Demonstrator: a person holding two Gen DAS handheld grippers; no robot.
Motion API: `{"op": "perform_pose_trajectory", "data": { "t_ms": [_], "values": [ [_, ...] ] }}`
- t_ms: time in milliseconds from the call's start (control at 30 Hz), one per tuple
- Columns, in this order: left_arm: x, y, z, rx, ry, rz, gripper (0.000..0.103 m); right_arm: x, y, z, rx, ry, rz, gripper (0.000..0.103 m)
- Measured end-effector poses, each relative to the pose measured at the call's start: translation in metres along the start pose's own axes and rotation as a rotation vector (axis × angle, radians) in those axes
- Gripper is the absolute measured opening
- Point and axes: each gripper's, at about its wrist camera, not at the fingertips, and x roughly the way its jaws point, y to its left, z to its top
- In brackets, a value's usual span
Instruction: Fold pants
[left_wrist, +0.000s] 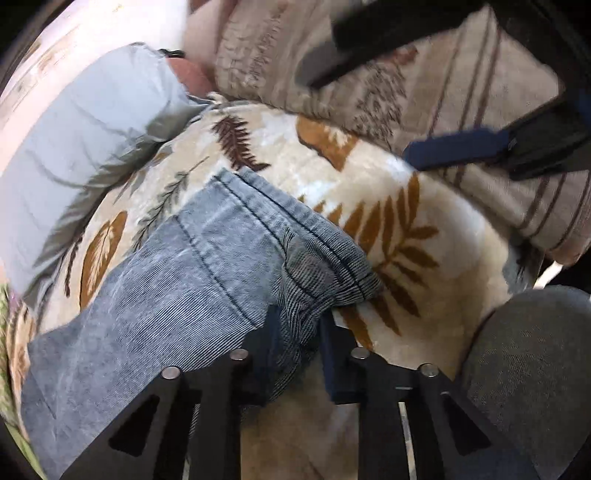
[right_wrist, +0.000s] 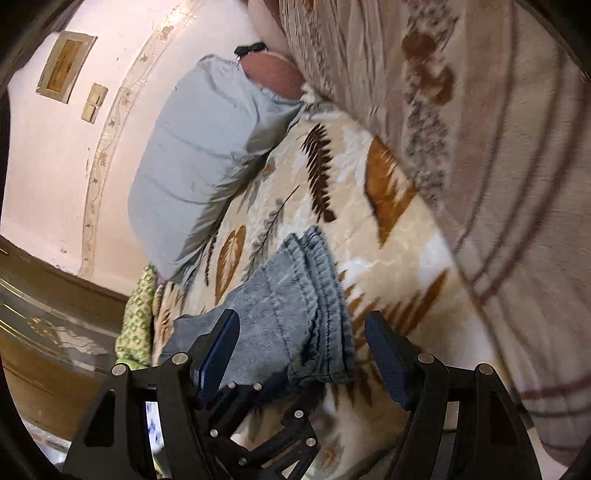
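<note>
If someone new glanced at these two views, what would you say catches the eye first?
The faded blue jeans stand out first, lying on a cream blanket printed with brown and orange leaves. The left hand-held gripper is clamped on their bunched edge at the bottom of its view, while the right hand-held gripper is open, its fingers either side of the stacked hems. A pale blue pillow lies beyond, by the pink wall.

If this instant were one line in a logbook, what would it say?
Left claw: shut on jeans hem | right claw: open, above jeans | surface: leaf-print blanket
</note>
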Motion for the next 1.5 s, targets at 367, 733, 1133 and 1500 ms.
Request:
{"op": "perform_pose_trajectory", "data": {
  "t_ms": [367,733,1133,1500],
  "values": [
    [-0.024,0.023,-0.009,-0.209,-0.058,-0.079,0.016,0.093,-0.002,0.035,0.063,0.239,-0.031,0.072],
    [-0.069,0.038,-0.016,-0.278,-0.151,-0.078,0.016,0.096,0.037,0.026,-0.064,0.218,-0.019,0.009],
    [-0.162,0.130,-0.093,-0.669,-0.295,-0.103,0.016,0.093,0.230,-0.011,-0.448,0.191,-0.005,0.009],
    [-0.127,0.229,-0.174,-0.879,-0.149,-0.180,0.017,0.207,0.280,-0.084,-0.518,0.379,0.022,0.009]
  ]
}}
